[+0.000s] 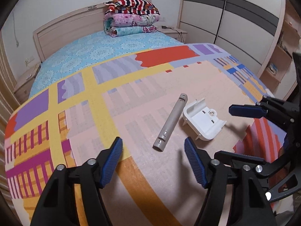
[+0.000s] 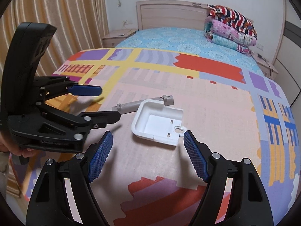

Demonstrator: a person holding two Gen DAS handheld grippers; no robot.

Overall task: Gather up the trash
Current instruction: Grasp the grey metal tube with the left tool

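As both claws come in low over the bed:
left claw (image 1: 153,147): spread, nothing between pads, aimed at the grey tube's near end; likely its pick
grey tube (image 1: 170,121): loose on the blanket (image 1: 131,103), just left of the white part
white plastic tray (image 2: 158,120): open side up, empty, lying flat; reads as trash
right claw (image 2: 148,143): spread wide, empty, straddling tray's near edge
bin/bag: none in view

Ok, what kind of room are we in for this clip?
A bedroom, almost certainly. A bed with a wooden headboard fills the view, folded quilts are stacked at its head, and a tall wardrobe stands alongside, with curtains on the other side.
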